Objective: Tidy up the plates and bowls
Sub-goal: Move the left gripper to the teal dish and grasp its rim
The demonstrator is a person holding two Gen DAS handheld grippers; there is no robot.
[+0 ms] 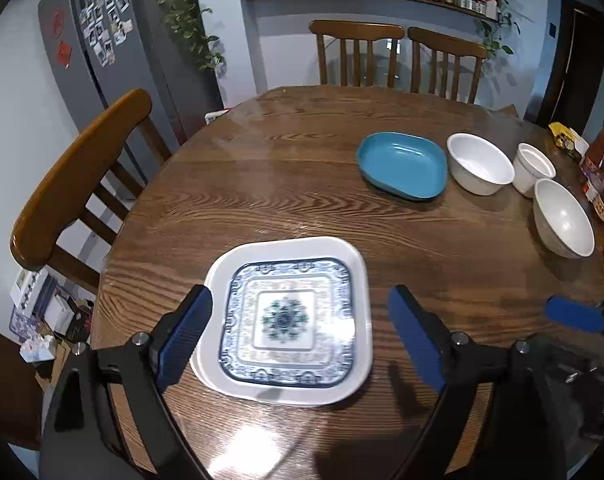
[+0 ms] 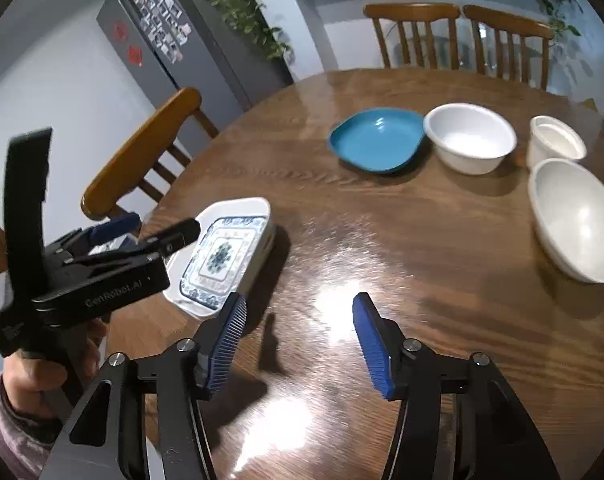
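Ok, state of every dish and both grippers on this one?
patterned square plate: stacked in white square plate, not gripped
white square plate: flat on table, bottom of stack
blue dish: upright, empty
white bowl: upright, empty, beside blue dish
small white cup: upright
large white bowl: tilted, empty
left gripper: open, holding nothing
right gripper: open, holding nothing

The square plate (image 1: pixel 287 322) carries a blue-and-white ornamental border and a dark floral medallion at its centre; it lies in a plain white square plate (image 1: pixel 354 264). The oval dish (image 1: pixel 402 164) is teal blue. Three bowls (image 1: pixel 480 162) are white. The desk (image 1: pixel 302 184) is brown wood grain. Gripper pads (image 1: pixel 185 336) are blue.
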